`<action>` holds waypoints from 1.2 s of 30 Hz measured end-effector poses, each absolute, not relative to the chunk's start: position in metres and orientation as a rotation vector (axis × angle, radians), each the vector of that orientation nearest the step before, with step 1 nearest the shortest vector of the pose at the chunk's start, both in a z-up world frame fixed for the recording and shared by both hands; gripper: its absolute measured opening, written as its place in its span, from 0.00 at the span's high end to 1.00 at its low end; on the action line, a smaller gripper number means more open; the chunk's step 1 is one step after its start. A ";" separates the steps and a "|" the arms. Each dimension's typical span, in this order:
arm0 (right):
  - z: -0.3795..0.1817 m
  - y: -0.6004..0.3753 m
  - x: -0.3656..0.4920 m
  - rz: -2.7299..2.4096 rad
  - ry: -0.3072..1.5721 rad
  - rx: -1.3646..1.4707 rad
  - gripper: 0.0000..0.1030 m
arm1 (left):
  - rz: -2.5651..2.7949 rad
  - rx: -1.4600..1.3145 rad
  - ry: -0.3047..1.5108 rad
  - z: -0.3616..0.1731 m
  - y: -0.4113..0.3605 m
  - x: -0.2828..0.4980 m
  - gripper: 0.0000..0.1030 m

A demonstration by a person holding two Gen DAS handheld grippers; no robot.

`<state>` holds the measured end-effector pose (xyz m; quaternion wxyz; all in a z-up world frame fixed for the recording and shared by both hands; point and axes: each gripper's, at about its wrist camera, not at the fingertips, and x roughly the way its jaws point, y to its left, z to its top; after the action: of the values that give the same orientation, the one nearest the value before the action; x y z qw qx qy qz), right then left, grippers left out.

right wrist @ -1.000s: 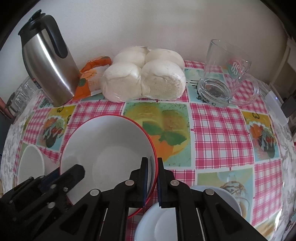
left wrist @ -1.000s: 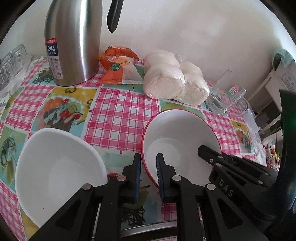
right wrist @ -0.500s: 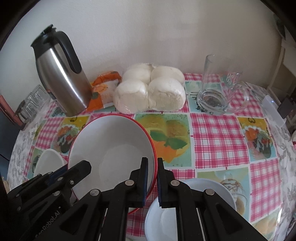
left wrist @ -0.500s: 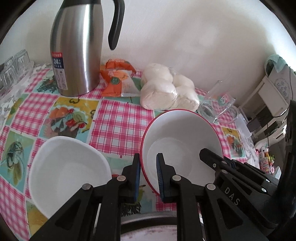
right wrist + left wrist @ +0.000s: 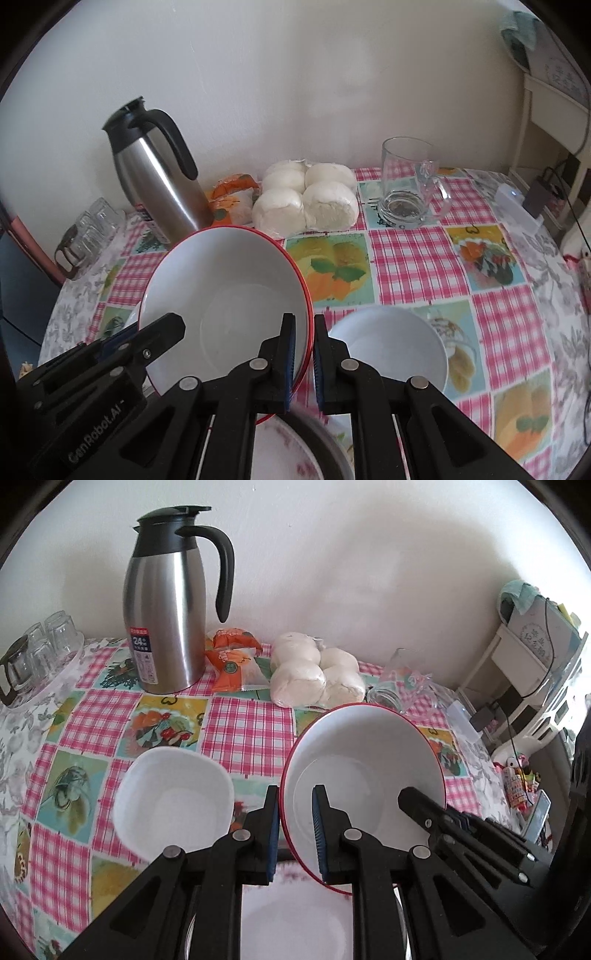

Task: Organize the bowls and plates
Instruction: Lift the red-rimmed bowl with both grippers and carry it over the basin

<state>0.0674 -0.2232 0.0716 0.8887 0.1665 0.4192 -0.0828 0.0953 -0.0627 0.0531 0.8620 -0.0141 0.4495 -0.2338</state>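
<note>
**Holding a red-rimmed bowl by both edges, clear of the counter**

Left wrist view. Item: red-rimmed bowl (image 5: 364, 775), white inside, tilted, raised above the counter (image 5: 243, 731). Left gripper (image 5: 294, 834): jaws closed on the bowl's near-left rim, one pad inside, one outside. Right gripper (image 5: 421, 805) reaches in over the opposite rim. Judged reason for two grips: a wide bowl pinched at one edge would swing. White squarish bowl (image 5: 173, 805) sits on the counter just left. A floral plate (image 5: 299, 923) lies below the jaws, a likely stacking spot. Steel carafe (image 5: 166, 620), orange snack packets (image 5: 234, 661) and bagged buns (image 5: 314, 675) stand by the wall, well apart.

Right wrist view. Right gripper (image 5: 300, 354): jaws closed on the bowl's (image 5: 225, 299) right rim. Left gripper (image 5: 162, 330) enters from the left, over the far rim. Small white bowl (image 5: 388, 350) rests just right of the jaws. Glass mug (image 5: 406, 184) stands by the wall, clear of any carry path.
</note>
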 end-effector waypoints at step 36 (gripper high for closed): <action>0.029 -0.176 -0.020 -0.119 0.972 0.480 0.88 | -0.420 0.054 1.057 0.032 -0.022 0.036 0.84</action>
<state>-0.0198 -0.1758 0.0287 0.8550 0.2284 0.4622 -0.0565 0.0358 -0.0217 0.0317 0.8422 0.0254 0.5005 -0.1990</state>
